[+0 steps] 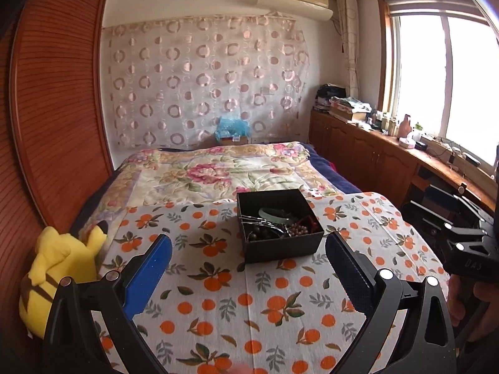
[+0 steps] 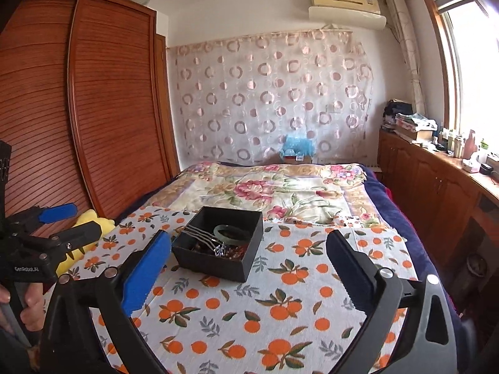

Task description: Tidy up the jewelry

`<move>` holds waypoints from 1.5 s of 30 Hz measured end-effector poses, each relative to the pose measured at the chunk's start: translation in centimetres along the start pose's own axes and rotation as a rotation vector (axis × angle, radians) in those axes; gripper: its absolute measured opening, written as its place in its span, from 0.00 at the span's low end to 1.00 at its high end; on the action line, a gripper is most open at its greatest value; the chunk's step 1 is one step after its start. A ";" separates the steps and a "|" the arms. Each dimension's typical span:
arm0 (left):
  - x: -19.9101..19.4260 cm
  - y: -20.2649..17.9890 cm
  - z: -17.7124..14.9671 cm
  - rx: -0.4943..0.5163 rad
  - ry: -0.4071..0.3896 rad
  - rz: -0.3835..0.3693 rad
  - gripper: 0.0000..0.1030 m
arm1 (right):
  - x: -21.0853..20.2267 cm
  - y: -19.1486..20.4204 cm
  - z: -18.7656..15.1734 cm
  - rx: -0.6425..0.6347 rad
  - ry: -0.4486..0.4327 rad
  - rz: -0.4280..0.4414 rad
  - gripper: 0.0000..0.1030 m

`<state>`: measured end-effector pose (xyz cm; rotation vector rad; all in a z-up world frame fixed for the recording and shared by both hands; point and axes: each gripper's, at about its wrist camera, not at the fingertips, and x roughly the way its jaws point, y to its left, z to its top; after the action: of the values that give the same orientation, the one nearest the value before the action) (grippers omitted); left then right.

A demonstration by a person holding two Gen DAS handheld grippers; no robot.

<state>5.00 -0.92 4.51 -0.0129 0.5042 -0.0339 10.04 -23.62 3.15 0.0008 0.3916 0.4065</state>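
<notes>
A black open box (image 1: 282, 244) sits on an orange-print cloth (image 1: 218, 305) over the bed. It holds a green bangle (image 1: 276, 212), dark beads (image 1: 299, 228) and silvery pieces. My left gripper (image 1: 248, 275) is open and empty, a little short of the box. In the right wrist view the box (image 2: 218, 266) lies ahead and left, with the bangle (image 2: 232, 233) and a silver comb (image 2: 202, 237) inside. My right gripper (image 2: 249, 275) is open and empty, just behind the box. The left gripper shows at the left edge of that view (image 2: 59, 218).
A yellow plush toy (image 1: 59, 268) lies at the cloth's left edge beside the wooden wardrobe (image 1: 46, 118). A floral quilt (image 1: 218, 171) covers the bed beyond. Wooden cabinets (image 1: 374, 152) with clutter run along the right under the window.
</notes>
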 end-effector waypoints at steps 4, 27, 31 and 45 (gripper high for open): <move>-0.4 0.1 -0.7 -0.005 -0.020 0.006 0.92 | -0.1 0.5 -0.9 -0.005 0.011 -0.018 0.97; -0.1 0.2 -1.4 -0.009 -0.007 0.019 0.92 | 0.0 0.7 -2.1 -0.003 0.019 -0.024 0.97; -0.1 0.2 -1.4 -0.007 -0.007 0.019 0.92 | 0.0 0.7 -2.2 -0.005 0.020 -0.024 0.97; -0.4 0.0 -1.2 -0.005 -0.013 0.015 0.92 | 0.0 0.7 -2.3 -0.003 0.020 -0.025 0.97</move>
<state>4.01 -0.88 3.64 -0.0139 0.4915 -0.0184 8.89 -23.18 1.09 -0.0114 0.4104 0.3827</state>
